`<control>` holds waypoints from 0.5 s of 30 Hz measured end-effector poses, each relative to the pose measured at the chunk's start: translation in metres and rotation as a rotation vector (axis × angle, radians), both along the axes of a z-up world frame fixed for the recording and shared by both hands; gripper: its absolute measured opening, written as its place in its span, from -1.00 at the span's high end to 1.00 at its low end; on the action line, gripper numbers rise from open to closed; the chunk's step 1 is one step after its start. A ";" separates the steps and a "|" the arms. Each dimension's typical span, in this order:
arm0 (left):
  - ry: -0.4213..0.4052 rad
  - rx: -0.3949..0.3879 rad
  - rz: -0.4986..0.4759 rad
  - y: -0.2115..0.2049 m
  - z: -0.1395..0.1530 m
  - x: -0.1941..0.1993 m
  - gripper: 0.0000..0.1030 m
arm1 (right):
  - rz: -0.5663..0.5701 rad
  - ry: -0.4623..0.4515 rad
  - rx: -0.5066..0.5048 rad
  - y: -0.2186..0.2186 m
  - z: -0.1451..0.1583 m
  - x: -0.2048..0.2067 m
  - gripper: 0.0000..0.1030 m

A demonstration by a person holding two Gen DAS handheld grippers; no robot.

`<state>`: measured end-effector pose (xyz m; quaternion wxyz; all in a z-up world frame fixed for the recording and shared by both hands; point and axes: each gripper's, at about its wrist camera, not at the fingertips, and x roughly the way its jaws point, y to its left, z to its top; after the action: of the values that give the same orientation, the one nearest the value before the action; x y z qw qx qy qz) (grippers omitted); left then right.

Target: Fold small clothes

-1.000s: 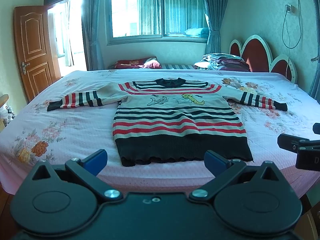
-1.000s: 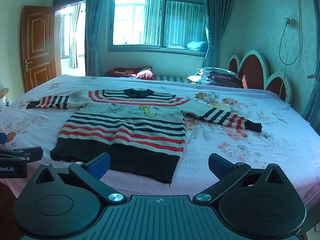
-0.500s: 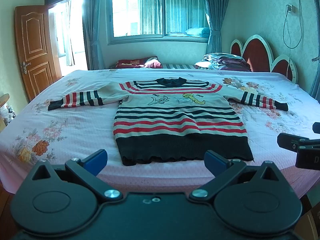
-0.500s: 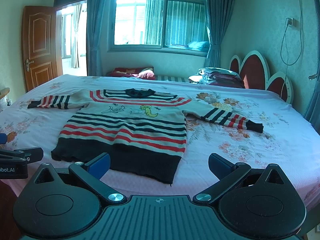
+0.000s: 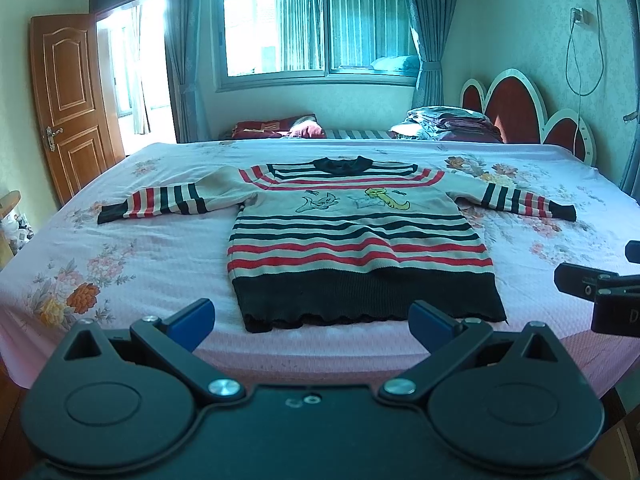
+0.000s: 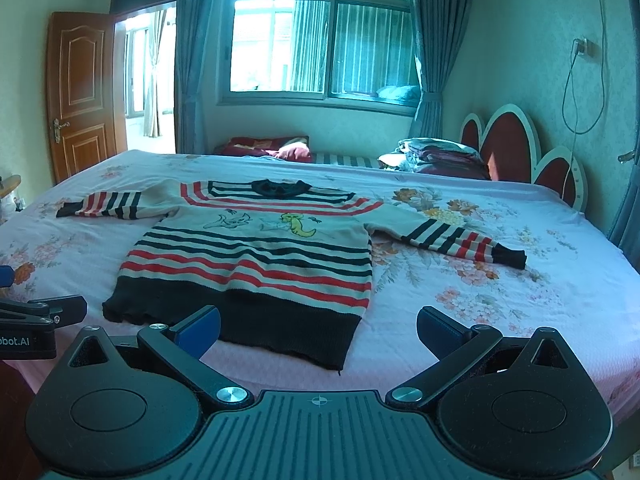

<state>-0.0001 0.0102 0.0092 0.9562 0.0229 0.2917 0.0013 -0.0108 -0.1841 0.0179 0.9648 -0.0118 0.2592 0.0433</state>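
Fingers wide on left gripper (image 5: 311, 320) and right gripper (image 6: 318, 330); sweater (image 5: 352, 236) flat on bed (image 5: 152, 256).

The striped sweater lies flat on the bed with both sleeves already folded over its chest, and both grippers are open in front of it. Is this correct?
Not quite. The striped sweater does lie flat on the bed, and the left gripper and right gripper are both open, but the sleeves are not folded. The left wrist view shows them spread out to either side.
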 end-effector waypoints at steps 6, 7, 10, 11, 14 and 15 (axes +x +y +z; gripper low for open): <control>0.000 0.001 0.002 0.000 0.001 -0.001 -1.00 | 0.005 -0.003 -0.001 0.001 0.000 -0.001 -1.00; -0.001 0.001 0.002 0.001 0.001 0.000 -1.00 | 0.005 -0.004 -0.001 0.001 0.000 -0.001 -1.00; -0.001 0.002 0.002 0.001 0.001 -0.001 -1.00 | 0.007 -0.005 -0.001 0.002 0.000 -0.002 -1.00; -0.002 0.002 0.002 0.001 0.001 -0.001 -1.00 | 0.007 -0.005 0.000 0.002 0.000 -0.002 -1.00; -0.001 0.002 0.002 0.001 0.001 -0.001 -1.00 | 0.007 -0.007 -0.001 0.002 0.000 -0.002 -1.00; -0.001 0.003 0.002 0.000 0.001 -0.001 -1.00 | 0.008 -0.006 -0.003 0.002 0.000 -0.002 -1.00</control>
<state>-0.0011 0.0105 0.0100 0.9564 0.0240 0.2911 0.0026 -0.0128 -0.1818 0.0179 0.9654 -0.0141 0.2561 0.0465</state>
